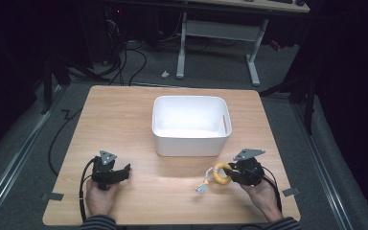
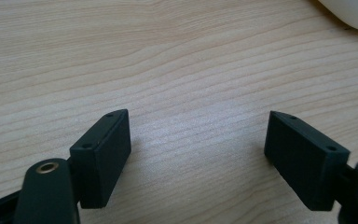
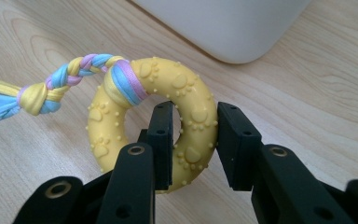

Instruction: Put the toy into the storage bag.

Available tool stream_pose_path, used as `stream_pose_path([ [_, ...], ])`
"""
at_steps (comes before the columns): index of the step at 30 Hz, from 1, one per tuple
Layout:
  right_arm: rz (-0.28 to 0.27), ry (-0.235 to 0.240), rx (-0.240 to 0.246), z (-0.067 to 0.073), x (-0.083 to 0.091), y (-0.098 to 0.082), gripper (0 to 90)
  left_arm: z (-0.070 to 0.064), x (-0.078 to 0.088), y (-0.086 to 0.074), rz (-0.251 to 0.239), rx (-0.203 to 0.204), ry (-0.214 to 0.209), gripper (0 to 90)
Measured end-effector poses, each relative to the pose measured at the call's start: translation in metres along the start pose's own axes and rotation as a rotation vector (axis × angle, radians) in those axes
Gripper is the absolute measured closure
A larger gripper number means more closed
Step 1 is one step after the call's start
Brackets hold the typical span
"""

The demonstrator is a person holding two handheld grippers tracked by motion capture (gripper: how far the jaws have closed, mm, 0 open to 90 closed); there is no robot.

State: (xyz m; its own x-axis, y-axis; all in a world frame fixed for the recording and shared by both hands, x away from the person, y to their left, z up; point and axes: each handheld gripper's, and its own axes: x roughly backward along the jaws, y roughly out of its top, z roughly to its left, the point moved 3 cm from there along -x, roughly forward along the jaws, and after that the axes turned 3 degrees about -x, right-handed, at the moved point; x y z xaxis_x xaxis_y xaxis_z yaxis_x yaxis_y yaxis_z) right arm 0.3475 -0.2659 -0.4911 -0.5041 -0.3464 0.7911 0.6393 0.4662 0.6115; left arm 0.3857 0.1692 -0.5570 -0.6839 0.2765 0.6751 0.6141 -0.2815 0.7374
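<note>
Bin (image 3: 233, 28) – top cut off

High cam sits above the person's side, looking fwd and down over the whole worktop (image 1: 124, 115). Each tool cam rides low, very close to the wood; both also catch the white bin (image 1: 190, 125).

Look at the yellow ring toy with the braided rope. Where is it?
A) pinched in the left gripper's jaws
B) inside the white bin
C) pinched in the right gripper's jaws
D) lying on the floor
C: in the right gripper view the right gripper has one jaw through the hole of the yellow ring toy and one outside, clamping its side, while the left gripper stands open over bare wood.
</note>
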Motion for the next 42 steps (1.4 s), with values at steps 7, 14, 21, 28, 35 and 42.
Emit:
stream_pose_path([
  [7, -0.044, -0.007, -0.005, -0.004, 0.018, 0.005, 68.7, 0.000, 0.000, 0.000, 0.000, 0.000, 0.000, 22.9],
  [14, -0.103, -0.020, -0.008, -0.008, 0.039, 0.010, 68.8, 0.000, 0.000, 0.000, 0.000, 0.000, -0.001, 22.9],
  [21, -0.133, -0.003, -0.030, -0.016, 0.055, 0.016, 68.8, 0.000, 0.000, 0.000, 0.000, 0.000, 0.000, 22.9],
  [28, -0.179, 0.008, -0.057, -0.027, 0.075, 0.027, 68.8, 0.000, 0.000, 0.000, 0.000, 0.000, 0.001, 23.0],
  [35, -0.224, 0.027, -0.071, -0.037, 0.091, 0.041, 68.9, 0.000, 0.000, 0.000, 0.001, 0.000, 0.001, 23.0],
  [42, -0.243, 0.024, -0.084, -0.045, 0.098, 0.058, 68.9, 0.000, 0.000, 0.000, 0.001, 0.001, 0.000, 23.0],
])
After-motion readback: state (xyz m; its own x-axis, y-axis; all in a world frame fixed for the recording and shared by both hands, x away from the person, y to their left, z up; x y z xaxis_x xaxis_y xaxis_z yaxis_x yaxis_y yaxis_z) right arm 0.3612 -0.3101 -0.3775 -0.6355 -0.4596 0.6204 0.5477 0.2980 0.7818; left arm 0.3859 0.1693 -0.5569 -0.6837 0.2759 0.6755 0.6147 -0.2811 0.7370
